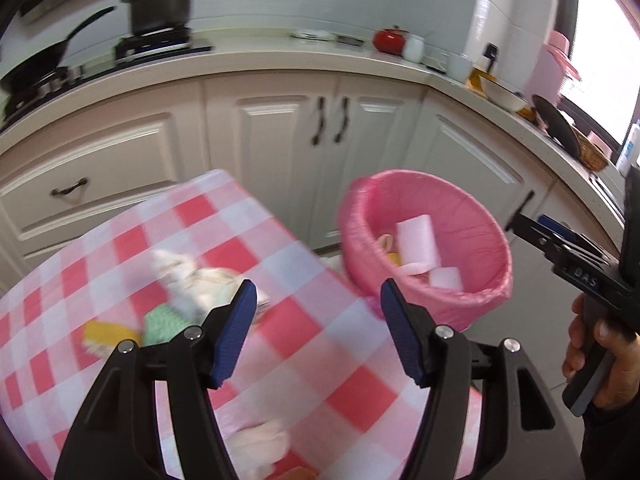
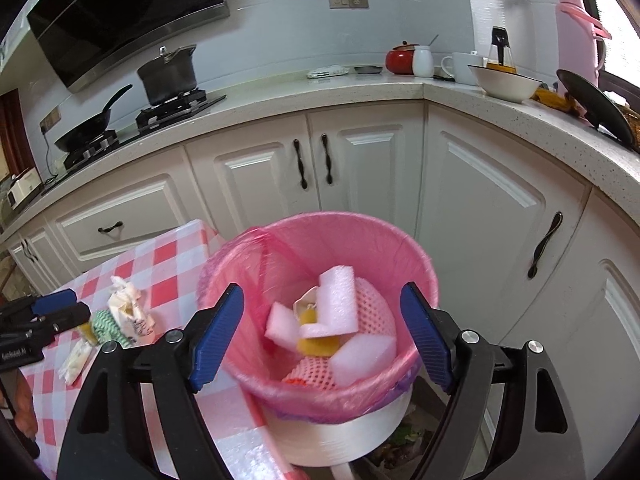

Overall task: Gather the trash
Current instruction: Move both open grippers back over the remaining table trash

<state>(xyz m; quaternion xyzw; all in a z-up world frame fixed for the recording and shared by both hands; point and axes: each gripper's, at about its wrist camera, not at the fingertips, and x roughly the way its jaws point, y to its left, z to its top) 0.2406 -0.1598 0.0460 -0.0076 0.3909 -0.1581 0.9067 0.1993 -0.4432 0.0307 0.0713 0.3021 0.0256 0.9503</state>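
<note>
Checked tablecloth (image 1: pixel 320 344) blurs its crumpled wrappers (image 1: pixel 192 280) (contents unreadable).

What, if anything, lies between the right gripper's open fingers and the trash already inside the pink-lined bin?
Nothing: in the right wrist view the right gripper stands open and empty above the bin, with only air before the foam pieces inside.

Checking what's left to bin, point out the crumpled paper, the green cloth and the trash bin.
crumpled paper (image 2: pixel 128 308), right wrist view, its middle
green cloth (image 2: pixel 105 325), right wrist view, striped front
trash bin (image 2: pixel 416 256), right wrist view, liner rim
</note>
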